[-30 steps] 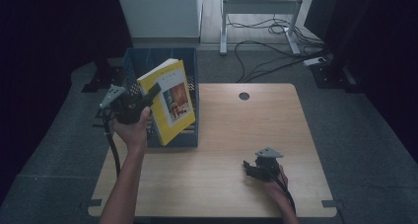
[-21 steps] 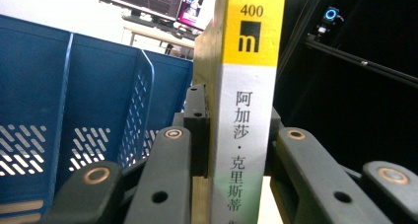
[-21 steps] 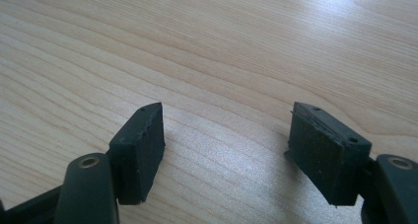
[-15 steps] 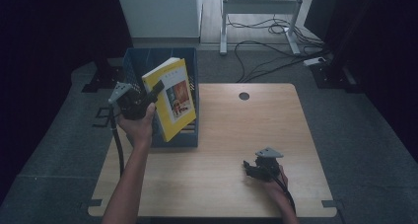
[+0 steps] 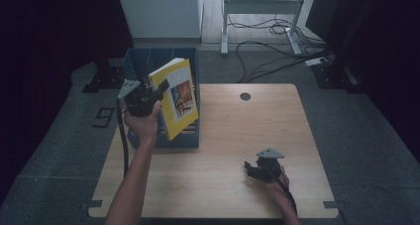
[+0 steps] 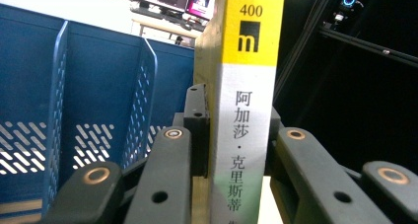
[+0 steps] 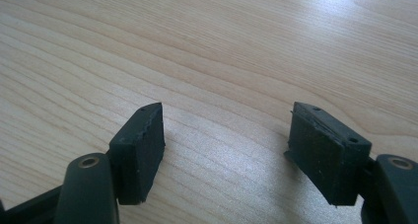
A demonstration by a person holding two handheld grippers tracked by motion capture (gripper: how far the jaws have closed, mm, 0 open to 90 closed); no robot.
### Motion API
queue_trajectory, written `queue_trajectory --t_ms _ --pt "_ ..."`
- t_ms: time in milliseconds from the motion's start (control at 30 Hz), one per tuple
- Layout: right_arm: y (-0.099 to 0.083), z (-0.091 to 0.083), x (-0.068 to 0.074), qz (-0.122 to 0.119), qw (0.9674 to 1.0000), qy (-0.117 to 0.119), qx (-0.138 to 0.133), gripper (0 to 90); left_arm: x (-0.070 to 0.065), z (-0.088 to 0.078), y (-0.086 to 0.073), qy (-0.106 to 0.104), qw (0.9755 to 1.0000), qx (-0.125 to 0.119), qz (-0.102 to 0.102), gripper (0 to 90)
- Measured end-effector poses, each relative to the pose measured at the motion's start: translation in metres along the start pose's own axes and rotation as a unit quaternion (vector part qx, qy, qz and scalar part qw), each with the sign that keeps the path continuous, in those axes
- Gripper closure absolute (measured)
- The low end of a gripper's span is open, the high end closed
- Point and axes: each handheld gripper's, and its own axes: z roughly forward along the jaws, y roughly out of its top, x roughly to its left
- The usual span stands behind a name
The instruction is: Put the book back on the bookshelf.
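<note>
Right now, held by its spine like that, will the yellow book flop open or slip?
The yellow book probably stays shut: the left gripper clamps both covers at the spine. It looks thick, so likely heavy and apt to pivot. Its glossy cover might slip.

light: dim, dark surround | glare: tabletop sheen | blur: near jaws soft

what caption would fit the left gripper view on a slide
Left gripper clamps the spine of a yellow-and-white book beside a blue slotted file rack.
</note>
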Motion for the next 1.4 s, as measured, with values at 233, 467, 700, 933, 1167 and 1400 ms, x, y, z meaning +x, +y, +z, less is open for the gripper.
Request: queue_trajectory --t_ms 233,467,700,933,1167,1400 --pt "0.0 0.0 0.0 0.0 1.0 0.0 0.0 28.8 -0.001 0.006 -0.001 0.005 1.0 0.003 0.002 75.6" --pt "0.0 0.0 0.0 0.0 1.0 0.0 0.0 28.8 -0.001 0.013 -0.001 0.01 0.9999 0.005 0.002 75.6" --pt "0.0 0.0 0.0 0.0 1.0 0.0 -0.001 28.8 0.002 0.019 -0.002 0.019 0.9998 0.005 0.005 75.6" --pt "0.0 0.0 0.0 0.0 1.0 0.0 -0.001 28.8 0.006 0.019 -0.002 0.025 0.9997 0.003 0.004 75.6" --pt "0.0 0.0 0.0 0.0 1.0 -0.001 -0.001 28.8 0.007 0.019 -0.001 0.03 0.9995 0.003 0.007 75.6" --pt "0.0 0.0 0.0 0.0 1.0 -0.001 -0.001 28.8 0.008 0.027 -0.004 0.033 0.9994 0.008 0.002 75.5"
